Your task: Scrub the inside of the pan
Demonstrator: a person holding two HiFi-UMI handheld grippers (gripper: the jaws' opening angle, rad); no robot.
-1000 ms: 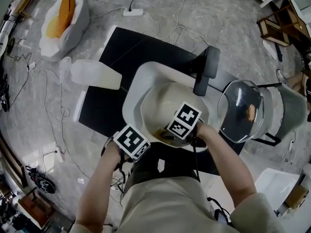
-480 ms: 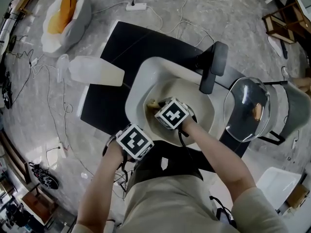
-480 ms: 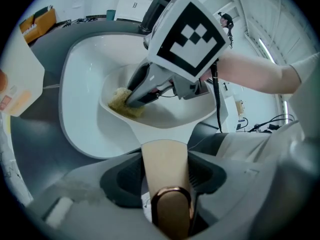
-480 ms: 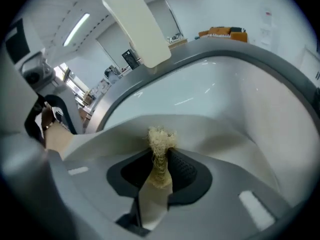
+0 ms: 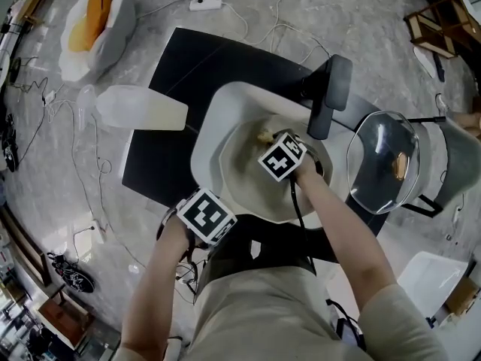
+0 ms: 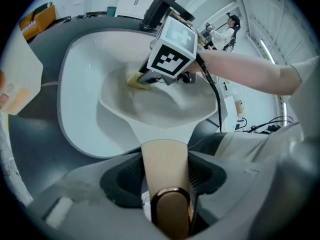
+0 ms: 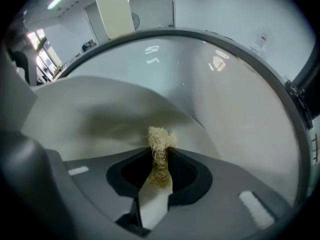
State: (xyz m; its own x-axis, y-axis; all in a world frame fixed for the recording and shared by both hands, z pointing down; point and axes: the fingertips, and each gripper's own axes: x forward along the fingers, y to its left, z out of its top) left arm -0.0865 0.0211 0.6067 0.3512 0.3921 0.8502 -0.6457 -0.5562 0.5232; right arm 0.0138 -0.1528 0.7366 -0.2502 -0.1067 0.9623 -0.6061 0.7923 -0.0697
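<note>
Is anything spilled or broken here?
Nothing stands out. The pan sits in the sink, the left gripper is shut on its handle, and the right gripper holds the scrubber against the pan's inside. No spill shows.

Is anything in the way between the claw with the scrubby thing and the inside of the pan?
Nothing visible. The right claw pinches the scrubber down inside the pan; the left claw clamps the handle.

The pan [image 5: 244,180] looked matt, smooth cream inside. Its handle [image 6: 164,166] was pale and wood-like, capped in glossy coppery metal. The scrubber [image 7: 160,149] was rough, dry fibre. The basin [image 5: 210,122] shone glossy white. At 3 o'clock sat a clear glass lid [image 5: 382,168].
</note>
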